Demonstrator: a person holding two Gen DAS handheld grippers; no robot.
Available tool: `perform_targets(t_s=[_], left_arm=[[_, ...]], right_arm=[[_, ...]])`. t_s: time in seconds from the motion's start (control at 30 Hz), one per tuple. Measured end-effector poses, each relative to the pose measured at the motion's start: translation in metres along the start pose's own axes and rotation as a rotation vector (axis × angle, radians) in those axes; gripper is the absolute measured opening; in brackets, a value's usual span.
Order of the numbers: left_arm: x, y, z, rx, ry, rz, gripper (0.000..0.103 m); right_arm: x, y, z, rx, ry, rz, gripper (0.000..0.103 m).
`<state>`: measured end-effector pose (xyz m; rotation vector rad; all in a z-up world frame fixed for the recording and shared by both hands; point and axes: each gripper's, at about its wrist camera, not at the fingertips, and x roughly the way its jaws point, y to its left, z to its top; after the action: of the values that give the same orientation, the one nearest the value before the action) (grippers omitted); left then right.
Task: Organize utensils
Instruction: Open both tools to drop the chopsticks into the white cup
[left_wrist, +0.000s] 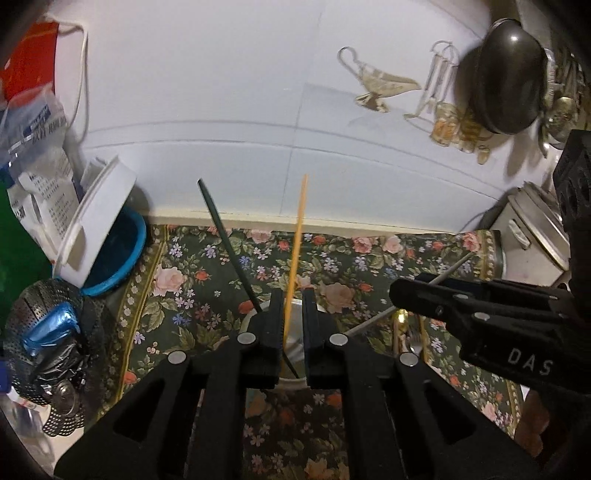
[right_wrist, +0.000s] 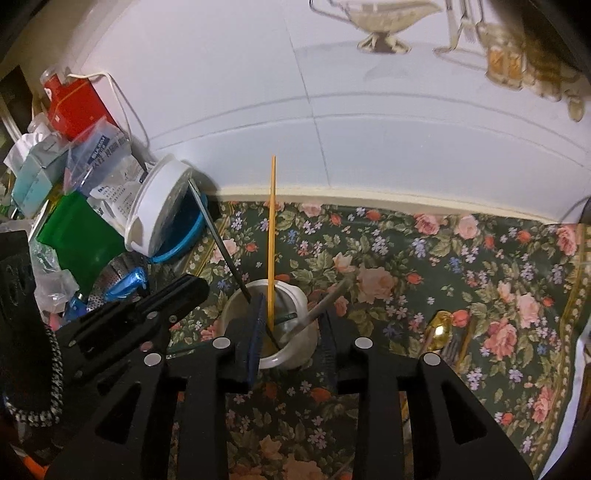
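White cup (right_wrist: 275, 332) stands on the flowered cloth of the worktop (right_wrist: 443, 266), near the wall. In it are leaned a yellow chopstick (right_wrist: 272, 236), a dark chopstick (right_wrist: 218, 236) and a grey metal utensil (right_wrist: 325, 304), all handles-up, presumably so they are kept together and upright

Left tongs (left_wrist: 293, 321): nearly closed, the yellow chopstick seen in the narrow gap; whether it is pinched cannot be told. Judged to be steadying or just letting it go into the cup

Right tongs (right_wrist: 291, 332): jaws parted either side of the cup, nothing pressed; the grey utensil looks freshly dropped in

A gold spoon (right_wrist: 441, 326) and a fork (right_wrist: 452, 350) are left lying on the cloth to the right, judged next for collection
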<state>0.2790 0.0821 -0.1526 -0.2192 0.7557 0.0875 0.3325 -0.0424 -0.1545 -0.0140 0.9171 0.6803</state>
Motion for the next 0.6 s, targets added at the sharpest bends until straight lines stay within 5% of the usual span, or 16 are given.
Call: perform_targets(t_s=[0.27, 0.6], left_arm=[[-0.029, -0.032, 0.006, 0.064, -0.012, -0.025, 0.018], [-0.036, -0.072, -0.009, 0.113, 0.022, -0.091, 0.031]], right_arm=[[-0.045, -0.009, -0.008, -0.024, -0.085, -0.045, 0.036], [-0.083, -0.043, -0.033, -0.002, -0.120, -0.104, 0.036]])
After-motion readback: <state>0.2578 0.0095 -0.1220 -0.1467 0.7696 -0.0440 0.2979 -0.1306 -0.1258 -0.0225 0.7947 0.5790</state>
